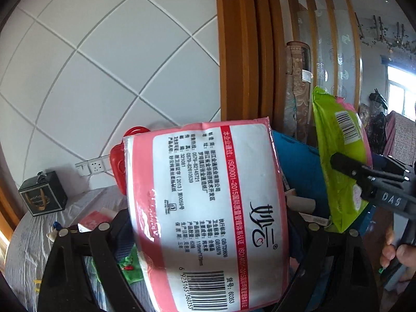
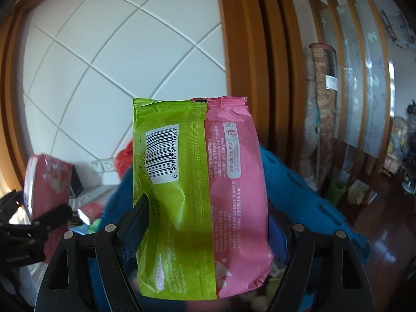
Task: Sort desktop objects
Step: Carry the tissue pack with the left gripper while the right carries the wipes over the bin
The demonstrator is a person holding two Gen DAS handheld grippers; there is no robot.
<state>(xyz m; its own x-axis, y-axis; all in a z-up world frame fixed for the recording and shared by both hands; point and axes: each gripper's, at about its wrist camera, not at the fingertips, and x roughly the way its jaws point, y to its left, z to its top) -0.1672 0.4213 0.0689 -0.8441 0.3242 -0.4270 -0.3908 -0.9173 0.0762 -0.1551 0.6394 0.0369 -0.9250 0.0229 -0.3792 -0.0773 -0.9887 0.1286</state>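
Left wrist view: the left gripper (image 1: 208, 223) is pinching a pink tissue pack (image 1: 205, 208) between its wide-set fingers, holding it up before the white tiled wall (image 1: 104, 65). The right gripper (image 2: 205, 223) is likewise clamping a green-and-pink wet-wipe pack (image 2: 197, 197) upright above a blue crate (image 2: 299, 182).

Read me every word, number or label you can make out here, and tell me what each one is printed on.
"ISO9001-2015", "GB/T20808", "6 925165 360353": pink tissue pack in the left tool.
"6 970839 770099", "2021", "0955": green and pink wipes pack in the right tool.
"DAS": right tool's body, seen from the left wrist.
Both packs' small Chinese print: too fine to read reliably.
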